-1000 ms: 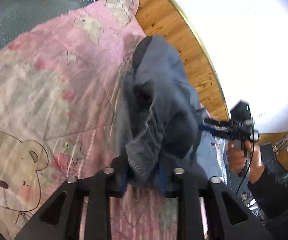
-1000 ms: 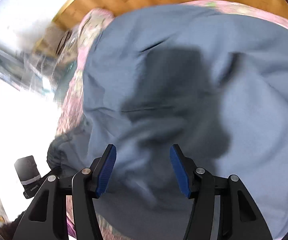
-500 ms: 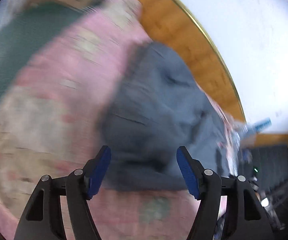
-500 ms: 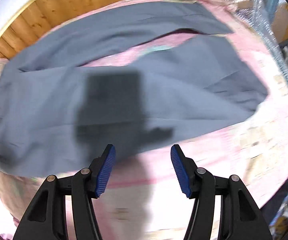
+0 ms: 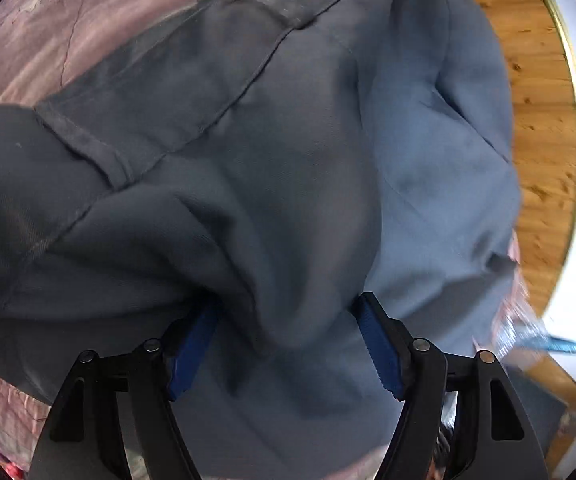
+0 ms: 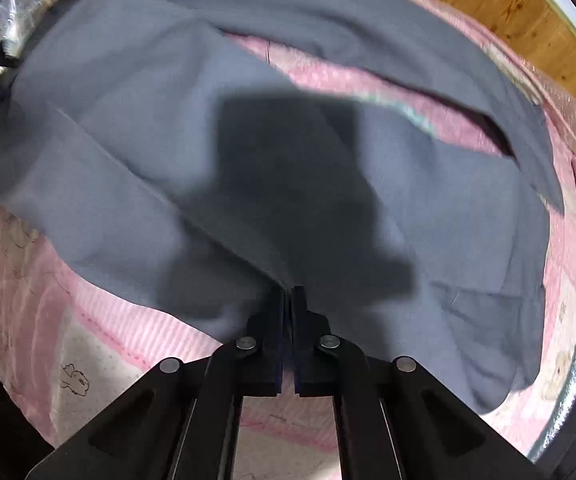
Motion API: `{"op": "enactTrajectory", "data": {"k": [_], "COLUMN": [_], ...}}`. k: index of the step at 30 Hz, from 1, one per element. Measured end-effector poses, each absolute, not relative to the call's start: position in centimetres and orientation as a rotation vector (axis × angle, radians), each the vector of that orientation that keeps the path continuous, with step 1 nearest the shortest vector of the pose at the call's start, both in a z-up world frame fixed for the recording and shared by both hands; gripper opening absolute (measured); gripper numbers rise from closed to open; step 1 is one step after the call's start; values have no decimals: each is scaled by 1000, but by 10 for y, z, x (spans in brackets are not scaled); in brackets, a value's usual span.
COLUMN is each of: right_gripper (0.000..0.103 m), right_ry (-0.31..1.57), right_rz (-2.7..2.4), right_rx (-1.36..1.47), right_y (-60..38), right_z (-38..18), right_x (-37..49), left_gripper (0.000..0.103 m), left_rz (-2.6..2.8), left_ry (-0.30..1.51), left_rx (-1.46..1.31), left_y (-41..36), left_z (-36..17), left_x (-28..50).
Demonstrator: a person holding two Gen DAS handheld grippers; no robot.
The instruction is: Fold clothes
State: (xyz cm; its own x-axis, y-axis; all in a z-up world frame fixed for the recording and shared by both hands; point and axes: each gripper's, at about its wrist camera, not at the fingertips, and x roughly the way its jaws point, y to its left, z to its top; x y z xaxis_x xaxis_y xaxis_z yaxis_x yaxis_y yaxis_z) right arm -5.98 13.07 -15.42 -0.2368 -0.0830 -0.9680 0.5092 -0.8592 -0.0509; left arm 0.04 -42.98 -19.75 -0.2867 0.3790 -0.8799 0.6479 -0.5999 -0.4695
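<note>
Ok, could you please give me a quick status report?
Right gripper shut on trousers edge. Left gripper open, waistband fabric bunched between its fingers. Nothing in the way.

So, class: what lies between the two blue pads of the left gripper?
In the left wrist view, a bunched fold of the grey trousers sits between the open left gripper pads, over the pink quilt.

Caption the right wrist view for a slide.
Right gripper shut on the grey trousers' edge, spread over a pink quilt.

Count: one grey pair of trousers (image 6: pixel 136 92), two legs showing; one pink quilt (image 6: pixel 20 288) underneath; two hand-held grippers, left (image 5: pixel 288 340) and right (image 6: pixel 288 304).
</note>
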Motion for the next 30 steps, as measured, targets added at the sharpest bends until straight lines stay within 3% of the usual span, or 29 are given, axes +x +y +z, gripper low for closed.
{"op": "enactTrajectory", "data": {"k": [1,6,10,12,13,14,17,18,19,21,22,23,24,27,30], "right_gripper": [1,2,3,21,48,64,66,66,66,60,23,4,3,2,1], "right_ry": [435,-26,-354,-568,-675,-773,-1038,-1096,-1141,-1170,-1166,-1155,-1133,-1132,-1186], "right_rz": [-2176,-2189,-2209,-2248,-2283,-2332,-2482,-2506,-2519,-2525,-2521,-2528,-2561,-2646,-2727], "right_rx": [1611,1542,1667,1689,1694,1701,1744,1752,1762,1812,1846,1869,1848,1630,1338], "right_y": [139,194,252,292,312,332,393,406,417,430,433,436,435,428,430], "right_z": [-142,-102,-124,-132,-133,-134,-145,-151,-160,-174,-181,-184,-178,-125,-48], "right_x": [-57,-10,10,10,10,8,-9,-18,-29,-51,-62,-73,-87,-124,-140], "left_gripper": [3,2,2,3,3,4,31,48,59,62,52,23,2,1,1], "left_rz": [-2043,-2305,-2240,-2188,-2177,-2169,-2134,-2118,-2100,-2045,-2017,-2013,-2019,-2236,-2525], "left_ry": [1298,1522,1585,1632,1623,1592,1486,1457,1441,1420,1432,1439,1434,1432,1477], "left_rx": [1696,1314,1251,1230,1226,1236,1257,1256,1241,1217,1249,1284,1316,1214,989], "left_y": [-432,-456,-460,-459,-457,-453,-445,-443,-441,-441,-440,-440,-439,-441,-444], "left_z": [-187,-121,-131,-143,-145,-147,-145,-143,-140,-142,-149,-154,-157,-105,-5], "left_x": [7,71,124,132,131,128,122,121,120,117,110,97,82,18,-29]}}
